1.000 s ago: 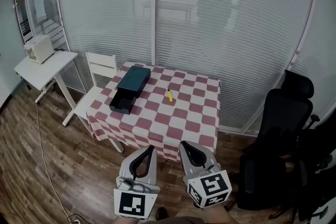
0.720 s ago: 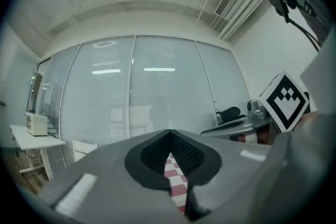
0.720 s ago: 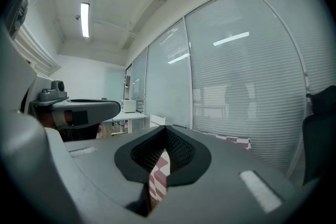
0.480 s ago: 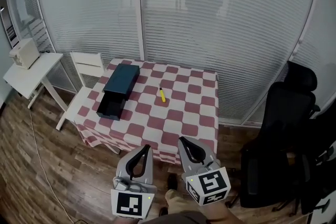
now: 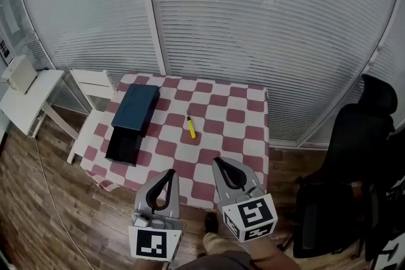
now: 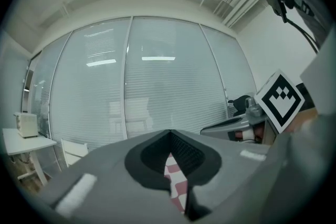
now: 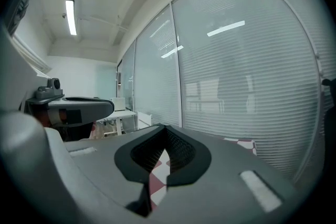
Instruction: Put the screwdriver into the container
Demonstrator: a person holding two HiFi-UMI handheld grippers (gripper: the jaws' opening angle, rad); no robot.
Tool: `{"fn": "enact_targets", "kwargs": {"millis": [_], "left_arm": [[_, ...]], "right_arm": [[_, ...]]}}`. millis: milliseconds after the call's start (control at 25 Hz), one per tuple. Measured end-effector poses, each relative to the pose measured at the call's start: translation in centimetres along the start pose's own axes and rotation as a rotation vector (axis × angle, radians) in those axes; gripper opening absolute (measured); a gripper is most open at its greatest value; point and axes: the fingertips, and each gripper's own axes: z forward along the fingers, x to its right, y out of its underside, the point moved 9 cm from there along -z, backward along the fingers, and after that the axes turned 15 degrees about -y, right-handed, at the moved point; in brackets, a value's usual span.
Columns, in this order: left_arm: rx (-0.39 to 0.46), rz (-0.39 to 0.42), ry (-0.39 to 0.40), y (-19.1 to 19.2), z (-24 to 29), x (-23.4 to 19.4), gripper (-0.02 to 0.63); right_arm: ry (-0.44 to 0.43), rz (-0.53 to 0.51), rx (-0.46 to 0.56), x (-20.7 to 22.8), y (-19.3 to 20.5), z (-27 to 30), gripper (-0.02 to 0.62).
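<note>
**Change noted.** Over the last second the tabletop [image 5: 235, 136] has drawn closer and lower in the head view. Both hand-held grippers now overlap its near edge, where before they hung over bare floor. Nothing on the tabletop has shifted. I take this to be the approach only: no grasp has begun and the task stands at its start.

**Tabletop.** Square, draped with a red-and-white chequered cloth that hangs loose over the edges. It is soft and may ruck under a dragged tool.

**Container** [image 5: 134, 112]. A dark teal box, rigid, flat-topped and matt, at the left of the tabletop. Its drawer [image 5: 124, 147] is pulled out towards the near edge, black inside, and appears empty. That opening is the likely target.

**Left hand-held gripper** [image 5: 168, 172]. Grey moulded jaws with ribbed black pads. The tips are closed together with nothing between them; only cloth shows through the loop behind.

**Right hand-held gripper** [image 5: 219, 162]. Same build, tips likewise together and empty. It is the nearer of the two to the tool.

**Screwdriver** [image 5: 190, 128]. Small, with a yellow handle and a dark tip. It lies flat near the tabletop's centre, right of the container, apart from it and untouched. The rounded handle may roll when pinched.
</note>
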Motion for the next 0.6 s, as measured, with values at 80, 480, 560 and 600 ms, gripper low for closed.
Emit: {"fn": "enact_targets", "kwargs": {"millis": [80, 480, 560, 600], "left_arm": [[-0.004, 0.002, -0.003, -0.2, 1.8, 0.1, 0.000], [0.042, 0.068, -0.054, -2.8, 7.1, -0.7, 0.000], [0.046, 0.079, -0.062, -3.0, 7.6, -1.1, 0.000], [0.047, 0.079, -0.066, -3.1, 7.9, -1.3, 0.000]], "right_arm": [[-0.005, 0.001, 0.001, 1.5, -0.4, 0.9, 0.025], [-0.063, -0.011, 0.048, 6.0, -3.1, 5.3, 0.025], [-0.073, -0.010, 0.054, 6.5, -3.5, 6.2, 0.025], [-0.076, -0.010, 0.056, 6.7, -3.8, 6.6, 0.025]]}}
